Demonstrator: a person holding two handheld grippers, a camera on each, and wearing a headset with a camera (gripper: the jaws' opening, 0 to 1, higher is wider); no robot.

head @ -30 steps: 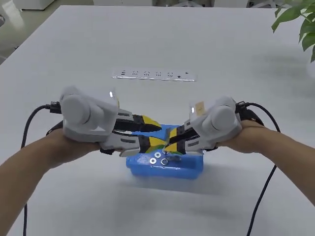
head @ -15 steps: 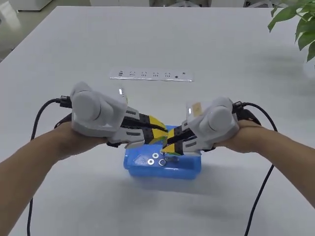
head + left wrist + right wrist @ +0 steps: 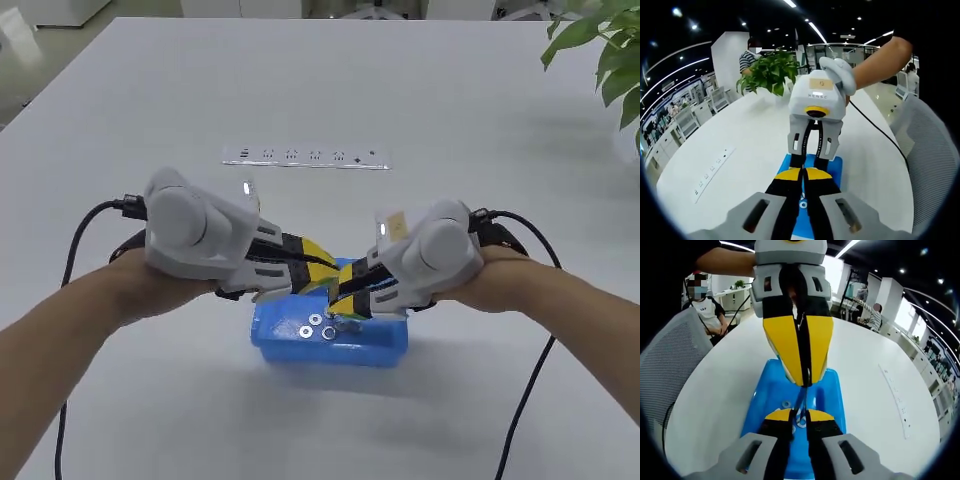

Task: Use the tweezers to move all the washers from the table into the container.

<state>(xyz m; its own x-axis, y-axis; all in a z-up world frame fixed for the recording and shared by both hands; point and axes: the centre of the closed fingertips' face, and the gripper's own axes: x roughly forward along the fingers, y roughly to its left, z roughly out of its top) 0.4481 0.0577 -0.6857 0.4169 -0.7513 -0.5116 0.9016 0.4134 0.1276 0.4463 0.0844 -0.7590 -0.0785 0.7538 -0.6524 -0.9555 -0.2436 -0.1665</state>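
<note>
Blue plastic container [image 3: 385, 345] sits on the white table [image 3: 450, 120] right in front of the person, and I count three washers [image 3: 316, 320] lying loose on its floor, so that part of the job looks at least partly done. Both tools are crowded over it, tips nearly meeting. The left hand-held gripper [image 3: 325, 268] comes in from 9 o'clock with its yellow jaws pressed together. The right hand-held gripper [image 3: 342, 297] comes in from 3 o'clock, clamped on the thin metal tweezers [image 3: 801, 399], which poke out along its jaws and point down at the washers. In the right gripper view the far end of the tweezers reaches the left one's tips, but I can't tell if those are pinching it or just steadying it. My guess is they're held low over the container so anything let go lands inside and doesn't bounce off. Power strip [image 3: 305, 156] lies at 12 o'clock well beyond the container, and a leafy plant [image 3: 600, 45] is off at 2 o'clock.
</note>
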